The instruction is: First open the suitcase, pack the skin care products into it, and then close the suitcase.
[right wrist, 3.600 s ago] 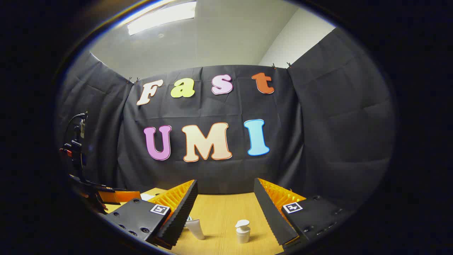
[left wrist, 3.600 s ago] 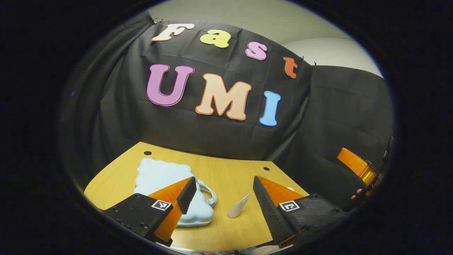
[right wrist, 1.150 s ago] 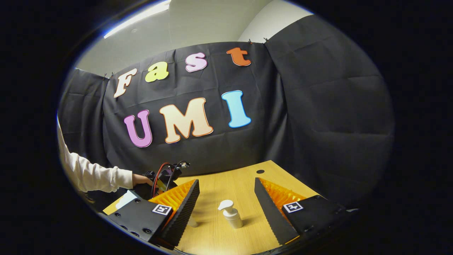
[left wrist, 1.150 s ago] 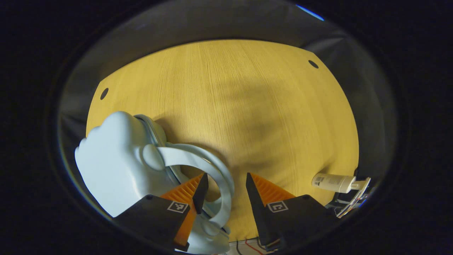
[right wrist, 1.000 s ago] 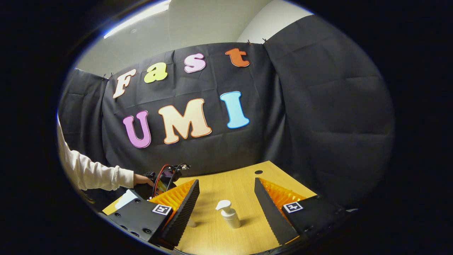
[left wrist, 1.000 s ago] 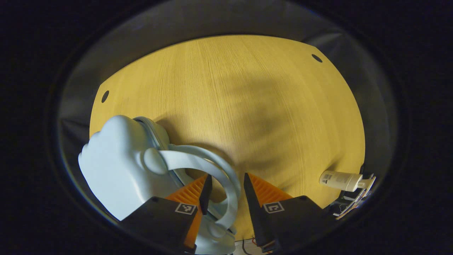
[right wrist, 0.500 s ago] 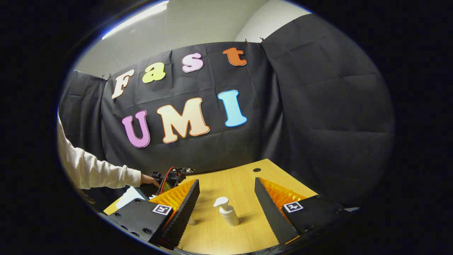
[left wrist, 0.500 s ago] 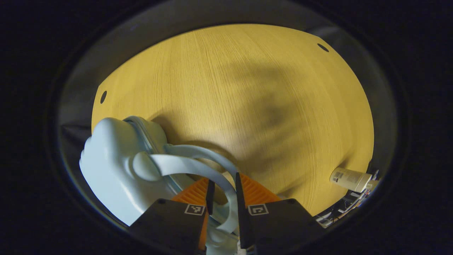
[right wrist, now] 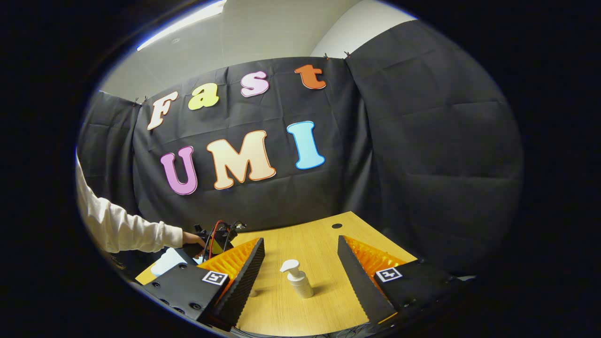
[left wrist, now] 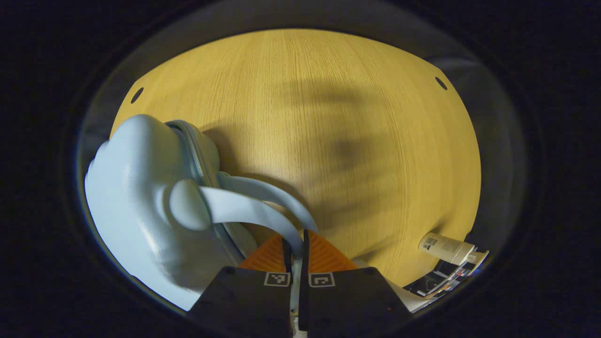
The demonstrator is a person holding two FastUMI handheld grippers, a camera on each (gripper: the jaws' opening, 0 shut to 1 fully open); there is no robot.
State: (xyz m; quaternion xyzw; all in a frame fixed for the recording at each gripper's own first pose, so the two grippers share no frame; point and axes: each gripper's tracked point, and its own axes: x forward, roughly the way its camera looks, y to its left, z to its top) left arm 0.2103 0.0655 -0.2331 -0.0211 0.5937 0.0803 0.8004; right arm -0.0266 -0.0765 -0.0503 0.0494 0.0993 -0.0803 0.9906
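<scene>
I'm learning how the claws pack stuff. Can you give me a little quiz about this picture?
1. True or false: the left claw is shut on the suitcase handle.
2. What stands between the fingers of the right claw? A) a cup B) a pump bottle C) a spoon
3. Fill in: the suitcase zipper looks ____ (open or closed).

Key:
1. True. Both fingers pinch the pale blue handle.
2. B. The white pump bottle stands upright on the table, untouched by the open claw.
3. Closed.
</scene>
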